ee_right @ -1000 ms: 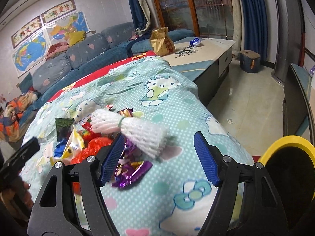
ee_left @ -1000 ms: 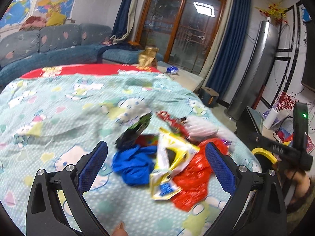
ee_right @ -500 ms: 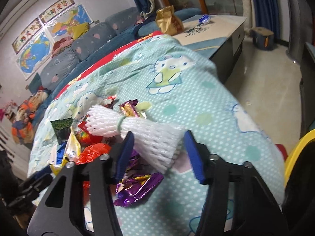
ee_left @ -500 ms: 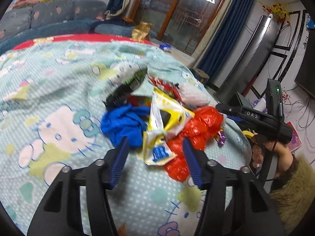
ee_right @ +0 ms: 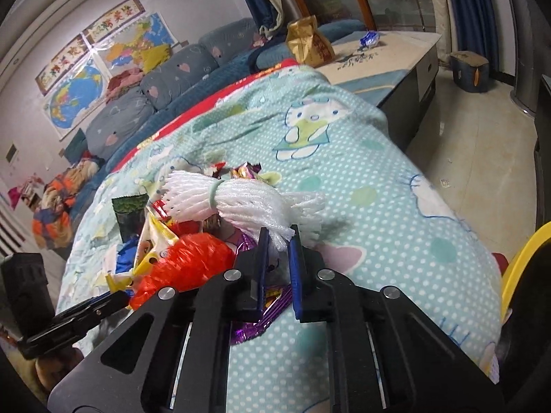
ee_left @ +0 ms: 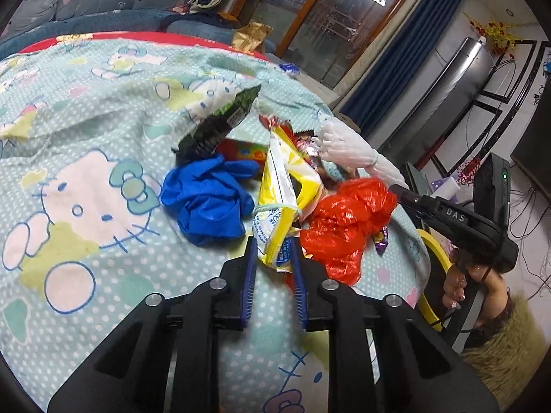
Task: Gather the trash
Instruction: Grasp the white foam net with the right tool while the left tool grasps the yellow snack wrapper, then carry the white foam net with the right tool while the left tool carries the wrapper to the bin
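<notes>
Trash lies heaped on the bed's cartoon-cat blanket [ee_left: 103, 206]: a blue glove [ee_left: 210, 199], yellow wrapper [ee_left: 282, 206], red plastic bag [ee_left: 344, 220] and white foam net [ee_right: 241, 203]. The left gripper [ee_left: 272, 258] is closing its fingers on the yellow wrapper's near end. The right gripper [ee_right: 277, 251] is closing its fingers on the foam net's near end.
</notes>
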`<state>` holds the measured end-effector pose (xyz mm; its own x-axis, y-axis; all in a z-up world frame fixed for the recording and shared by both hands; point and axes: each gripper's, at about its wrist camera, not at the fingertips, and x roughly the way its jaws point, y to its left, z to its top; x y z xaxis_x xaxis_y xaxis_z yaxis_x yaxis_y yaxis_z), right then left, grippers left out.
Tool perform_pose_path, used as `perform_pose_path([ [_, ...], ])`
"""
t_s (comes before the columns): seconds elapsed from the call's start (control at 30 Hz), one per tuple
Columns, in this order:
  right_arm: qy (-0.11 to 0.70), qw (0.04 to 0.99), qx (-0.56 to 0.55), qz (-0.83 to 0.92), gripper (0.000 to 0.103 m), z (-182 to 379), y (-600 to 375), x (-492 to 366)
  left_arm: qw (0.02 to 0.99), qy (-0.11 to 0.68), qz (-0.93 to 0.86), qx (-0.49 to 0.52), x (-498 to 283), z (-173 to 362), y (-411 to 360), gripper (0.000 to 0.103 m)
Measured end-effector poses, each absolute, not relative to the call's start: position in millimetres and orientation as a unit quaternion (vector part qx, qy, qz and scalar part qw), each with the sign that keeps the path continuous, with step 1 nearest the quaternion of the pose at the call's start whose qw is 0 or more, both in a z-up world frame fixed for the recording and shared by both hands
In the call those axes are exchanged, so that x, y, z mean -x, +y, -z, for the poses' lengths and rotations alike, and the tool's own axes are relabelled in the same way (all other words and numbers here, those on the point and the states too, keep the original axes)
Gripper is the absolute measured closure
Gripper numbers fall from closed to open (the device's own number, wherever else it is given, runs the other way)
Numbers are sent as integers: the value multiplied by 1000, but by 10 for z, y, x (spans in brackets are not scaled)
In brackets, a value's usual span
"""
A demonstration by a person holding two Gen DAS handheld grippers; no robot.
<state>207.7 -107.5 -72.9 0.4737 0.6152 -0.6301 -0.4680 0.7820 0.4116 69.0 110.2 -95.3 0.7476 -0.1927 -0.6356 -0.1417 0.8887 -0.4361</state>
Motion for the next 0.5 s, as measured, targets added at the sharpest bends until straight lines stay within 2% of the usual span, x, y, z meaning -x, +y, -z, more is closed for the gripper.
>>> perform_pose_path([
  [0.07,395,857,-95,-317,96,675,-1111,-2051,909,346,16,233,-676,897,1108,94],
  [0.5,349,880,-95,-308,96,378,-1270,-1872,937,276,30,211,-527,406,1050,97],
])
